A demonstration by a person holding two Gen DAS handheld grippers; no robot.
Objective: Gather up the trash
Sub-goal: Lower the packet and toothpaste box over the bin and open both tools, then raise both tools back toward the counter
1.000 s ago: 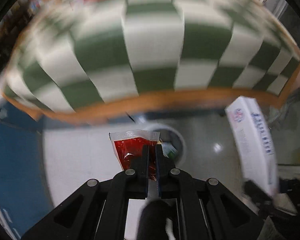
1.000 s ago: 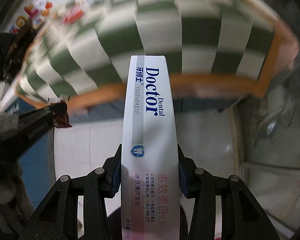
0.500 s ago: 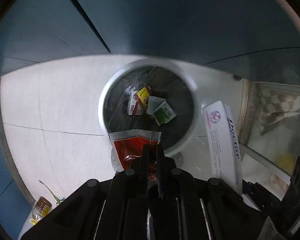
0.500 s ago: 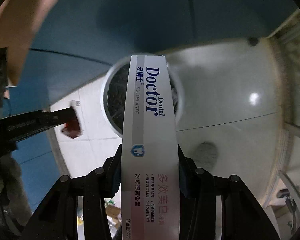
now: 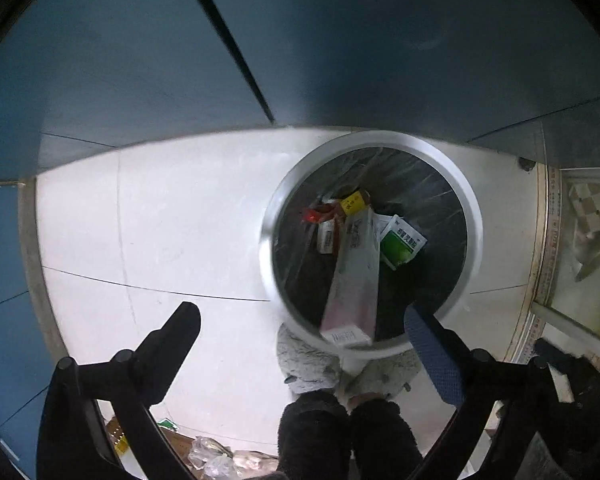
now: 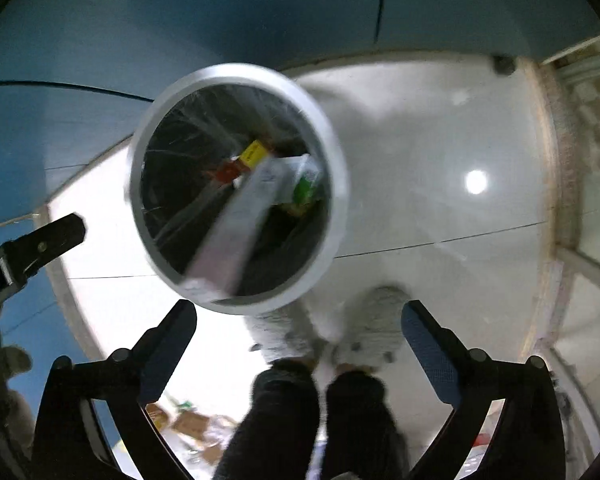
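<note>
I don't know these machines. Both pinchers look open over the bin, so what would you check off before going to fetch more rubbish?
1. Left hand-held gripper empty, jaws wide apart: ok.
2. Right hand-held gripper empty, jaws wide apart: ok.
3. Toothpaste box inside the bin: ok, though blurred and one end is near the rim.
4. Red packet inside the bin: ok, red shows among the rubbish.
5. Box settled: cannot tell.
6. More rubbish on the floor behind the feet: not ok, uncollected.

The round bin is open at the top, but a long toothpaste box leans across its mouth, and the blue wall stands close behind it.
</note>
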